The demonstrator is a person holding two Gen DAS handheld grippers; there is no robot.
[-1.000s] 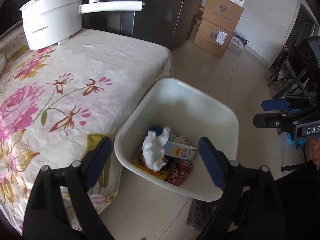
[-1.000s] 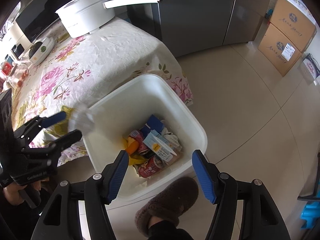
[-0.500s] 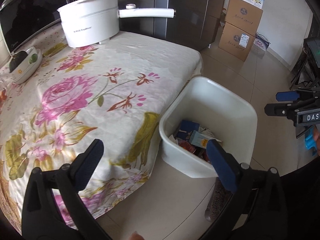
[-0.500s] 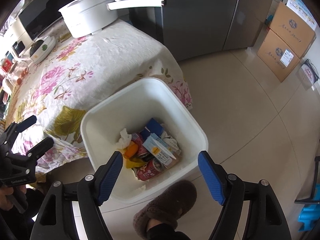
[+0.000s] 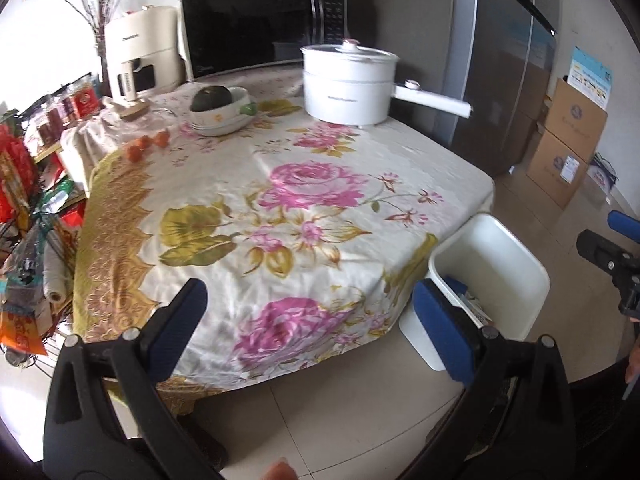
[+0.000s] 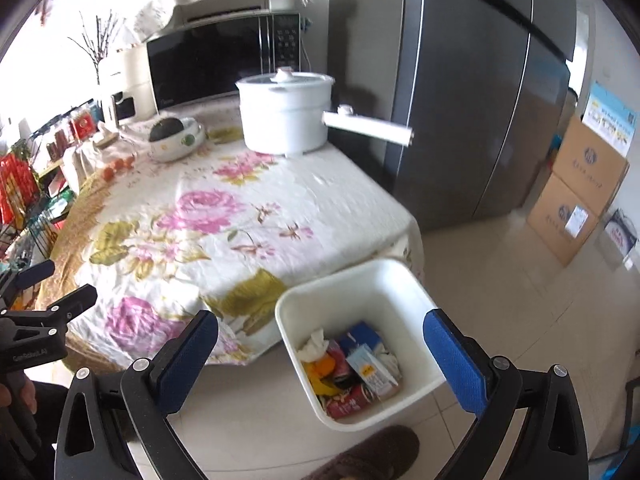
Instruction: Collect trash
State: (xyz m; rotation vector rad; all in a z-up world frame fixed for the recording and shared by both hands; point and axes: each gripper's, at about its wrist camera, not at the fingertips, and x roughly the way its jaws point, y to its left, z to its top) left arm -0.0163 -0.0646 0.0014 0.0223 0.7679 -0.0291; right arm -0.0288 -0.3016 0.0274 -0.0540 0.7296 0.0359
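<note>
A white plastic bin [image 6: 360, 270] stands on the floor at the table's corner. In it lie a crumpled white tissue [image 6: 316, 346], a blue-and-white carton [image 6: 370, 368], a red can [image 6: 348, 400] and orange scraps. My right gripper [image 6: 320, 328] hovers above and in front of the bin, its jaws opening, with nothing between them. My left gripper [image 5: 308, 300] is open and empty over the table's near edge, with the bin [image 5: 500, 248] to its right. Each gripper shows at the edge of the other's view.
The floral tablecloth [image 5: 320, 200] carries a white pot [image 5: 348, 88] with a long handle, a bowl [image 5: 220, 108] and small orange fruits. A microwave [image 5: 260, 28] stands behind, a grey fridge [image 6: 472, 100] and cardboard boxes [image 6: 576, 200] to the right. A brown slipper [image 6: 368, 456] sits by the bin.
Both grippers rose and drew back from the bin, tilting up toward the table. The white tissue left the left gripper and lies in the bin. The right jaws spread wider.
</note>
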